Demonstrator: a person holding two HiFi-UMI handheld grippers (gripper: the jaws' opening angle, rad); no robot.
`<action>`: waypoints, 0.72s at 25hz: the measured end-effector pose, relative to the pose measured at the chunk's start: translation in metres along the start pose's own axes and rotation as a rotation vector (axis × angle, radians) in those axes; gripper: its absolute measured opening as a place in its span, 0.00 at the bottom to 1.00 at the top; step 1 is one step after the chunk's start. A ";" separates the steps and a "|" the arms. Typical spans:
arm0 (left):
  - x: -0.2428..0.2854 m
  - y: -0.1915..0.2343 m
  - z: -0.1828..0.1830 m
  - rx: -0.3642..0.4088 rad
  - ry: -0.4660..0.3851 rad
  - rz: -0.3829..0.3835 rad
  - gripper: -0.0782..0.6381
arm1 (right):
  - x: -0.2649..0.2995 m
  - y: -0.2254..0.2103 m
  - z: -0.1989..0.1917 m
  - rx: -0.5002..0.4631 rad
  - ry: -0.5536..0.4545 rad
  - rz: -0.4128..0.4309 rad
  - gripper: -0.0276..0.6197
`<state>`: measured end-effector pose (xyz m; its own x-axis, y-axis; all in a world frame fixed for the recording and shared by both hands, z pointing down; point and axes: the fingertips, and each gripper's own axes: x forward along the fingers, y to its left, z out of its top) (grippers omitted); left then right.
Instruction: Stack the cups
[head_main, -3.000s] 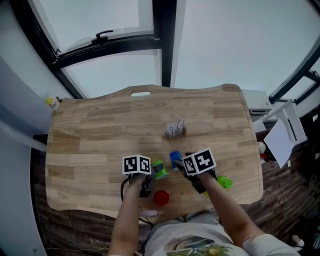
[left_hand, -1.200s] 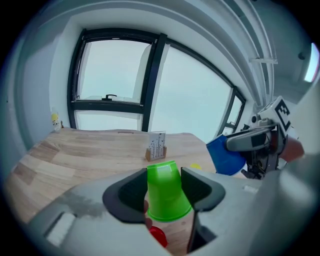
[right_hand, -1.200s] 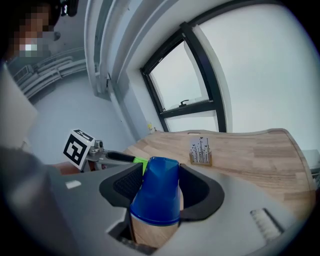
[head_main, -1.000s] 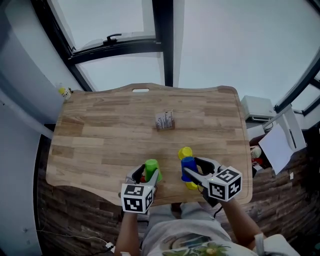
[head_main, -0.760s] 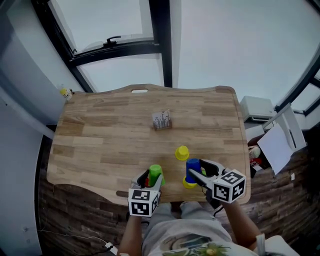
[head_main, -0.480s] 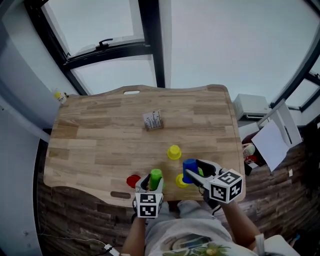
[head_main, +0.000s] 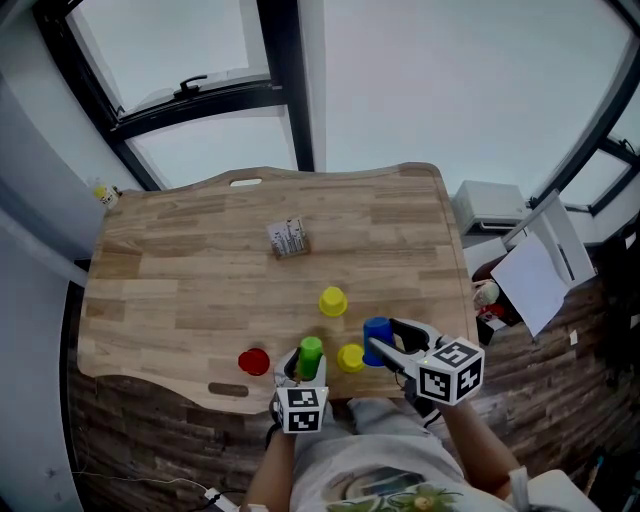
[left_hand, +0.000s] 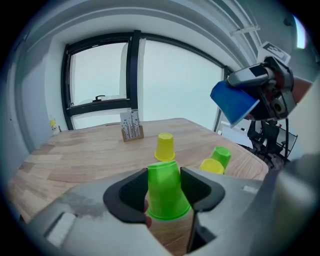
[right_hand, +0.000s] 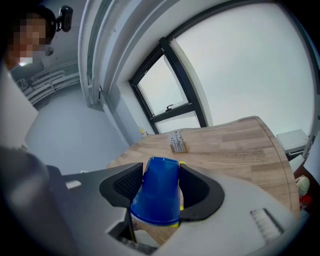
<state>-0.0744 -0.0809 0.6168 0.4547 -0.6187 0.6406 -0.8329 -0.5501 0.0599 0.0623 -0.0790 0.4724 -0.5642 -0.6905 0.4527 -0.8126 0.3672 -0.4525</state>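
Observation:
My left gripper (left_hand: 164, 173) is shut on an upside-down green cup (left_hand: 164, 192), held low near the table's front edge (head_main: 309, 356). The right gripper (right_hand: 161, 168) is shut on an upside-down blue cup (right_hand: 157, 197), held above the table (head_main: 377, 338) to the right of the left one. A yellow cup (head_main: 333, 301) stands upside down further in. A second yellow cup (head_main: 350, 357) sits between the two grippers, with another green cup (left_hand: 221, 155) just behind it. A red cup (head_main: 254, 361) sits left of my left gripper (head_main: 306, 362).
A small card holder (head_main: 289, 238) stands mid-table on the wooden table (head_main: 190, 270). A little yellow bottle (head_main: 103, 194) sits off the far left corner. Windows lie beyond the far edge; a white unit (head_main: 488, 210) and papers are at the right.
My left gripper has sunk and shifted right with the green cup, uncovering the red cup. The right gripper has drifted slightly with the blue cup, off the near yellow cup.

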 end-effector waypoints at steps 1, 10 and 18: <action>0.001 -0.001 -0.002 0.001 -0.002 -0.003 0.41 | 0.000 -0.001 -0.001 0.003 0.002 -0.001 0.40; -0.003 -0.008 -0.016 0.027 0.013 -0.036 0.41 | 0.007 -0.001 -0.008 0.019 0.020 0.007 0.40; -0.012 -0.012 -0.031 0.058 0.064 -0.070 0.41 | 0.016 0.003 -0.010 0.025 0.033 0.025 0.40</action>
<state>-0.0795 -0.0498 0.6319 0.4888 -0.5416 0.6839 -0.7793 -0.6234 0.0633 0.0493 -0.0826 0.4862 -0.5891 -0.6602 0.4659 -0.7945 0.3683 -0.4827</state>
